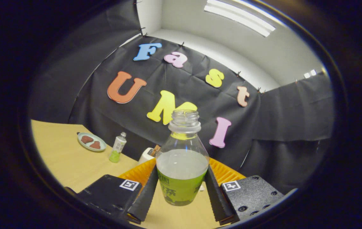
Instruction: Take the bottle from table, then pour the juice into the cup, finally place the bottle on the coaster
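The hand-held gripper [181, 190] is clamped on the clear plastic bottle with a green label [182, 165], one finger pressed against each side of the labelled lower body. The bottle stands upright between the fingers, uncapped, with pale juice filling it to about the shoulder. Its base appears close above or resting on the tan tabletop [63, 159]; contact cannot be confirmed. Just behind the bottle lies an orange ribbed round piece [228, 173], possibly the coaster. Farther back, near the far edge of the tabletop, stand a small white object [146, 155], a small green-and-white bottle [117, 148] and a pale green plate holding two brown pieces [91, 141]. Judged progress: the bottle is grasped; pouring and placement on the coaster remain.
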The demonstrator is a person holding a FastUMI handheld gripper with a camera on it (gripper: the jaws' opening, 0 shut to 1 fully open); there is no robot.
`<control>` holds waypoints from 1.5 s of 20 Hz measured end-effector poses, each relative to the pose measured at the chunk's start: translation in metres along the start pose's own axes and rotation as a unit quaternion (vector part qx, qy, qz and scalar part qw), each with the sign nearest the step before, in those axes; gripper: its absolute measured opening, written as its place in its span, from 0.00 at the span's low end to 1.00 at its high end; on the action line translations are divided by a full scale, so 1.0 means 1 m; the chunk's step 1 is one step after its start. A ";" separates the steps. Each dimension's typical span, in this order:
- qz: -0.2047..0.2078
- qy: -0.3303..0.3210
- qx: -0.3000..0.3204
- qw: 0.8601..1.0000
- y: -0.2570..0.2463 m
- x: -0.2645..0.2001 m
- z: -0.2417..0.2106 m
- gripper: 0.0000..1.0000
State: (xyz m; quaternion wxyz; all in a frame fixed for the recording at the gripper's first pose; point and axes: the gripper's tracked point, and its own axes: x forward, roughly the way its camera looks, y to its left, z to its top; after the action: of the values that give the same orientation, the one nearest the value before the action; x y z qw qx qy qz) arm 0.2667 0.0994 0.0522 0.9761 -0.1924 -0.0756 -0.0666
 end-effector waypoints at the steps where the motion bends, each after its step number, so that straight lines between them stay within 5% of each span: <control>1: 0.020 0.015 0.022 0.999 0.008 0.007 -0.008 0.80; 7: 0.106 0.094 0.124 0.982 0.044 0.043 -0.062 0.80; 20: 0.127 0.119 0.123 0.977 0.080 0.097 -0.150 0.79; 26: 0.135 0.126 0.129 0.974 0.081 0.101 -0.157 0.81; 28: 0.138 0.146 0.120 0.972 0.086 0.102 -0.167 0.84; 30: 0.148 0.145 0.125 0.970 0.088 0.096 -0.165 1.00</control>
State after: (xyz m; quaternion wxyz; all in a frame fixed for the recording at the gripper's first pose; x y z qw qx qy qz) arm 0.3944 0.1071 -0.1146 0.9920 -0.0661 0.0880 0.0613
